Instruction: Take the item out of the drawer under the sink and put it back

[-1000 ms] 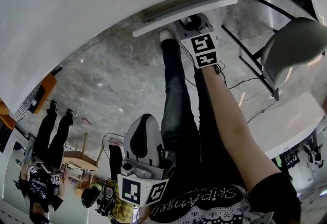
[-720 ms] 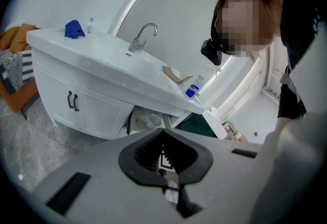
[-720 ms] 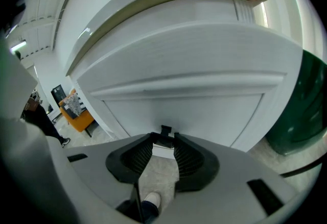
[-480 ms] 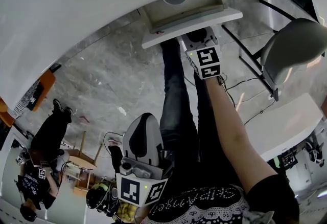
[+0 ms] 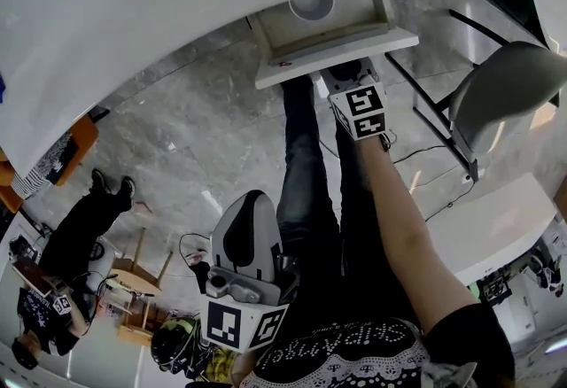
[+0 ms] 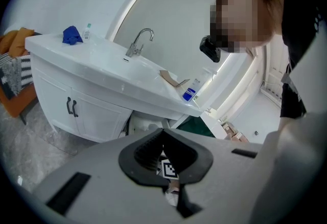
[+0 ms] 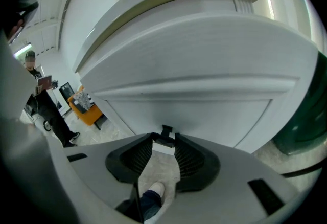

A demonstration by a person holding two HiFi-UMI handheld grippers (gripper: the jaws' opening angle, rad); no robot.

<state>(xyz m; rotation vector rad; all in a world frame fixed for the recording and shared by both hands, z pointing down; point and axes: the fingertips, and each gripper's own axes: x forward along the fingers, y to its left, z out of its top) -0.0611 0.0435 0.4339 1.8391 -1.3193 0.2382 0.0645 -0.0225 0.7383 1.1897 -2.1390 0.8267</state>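
In the head view the white drawer (image 5: 330, 48) under the sink counter (image 5: 177, 14) stands pulled out. A round white item (image 5: 312, 3) lies in its back part. My right gripper (image 5: 344, 70) is at the middle of the drawer's front panel. The right gripper view shows that gripper (image 7: 164, 139) shut on the small black drawer handle (image 7: 166, 132) against the white front (image 7: 199, 108). My left gripper (image 5: 252, 198) hangs low near my body, far from the drawer. In the left gripper view its tips (image 6: 162, 132) meet with nothing between them.
A grey chair (image 5: 505, 81) and a white table (image 5: 492, 213) stand to the right of my legs. Another person (image 5: 84, 222) stands at the left on the stone floor. The left gripper view shows a faucet (image 6: 139, 43), a blue cloth (image 6: 71, 35) and a small bottle (image 6: 190, 94) on the vanity top.
The drawer has slid out from almost closed to well open, with my right gripper drawing back on its handle. The round item inside has come into sight. My left gripper stayed put.
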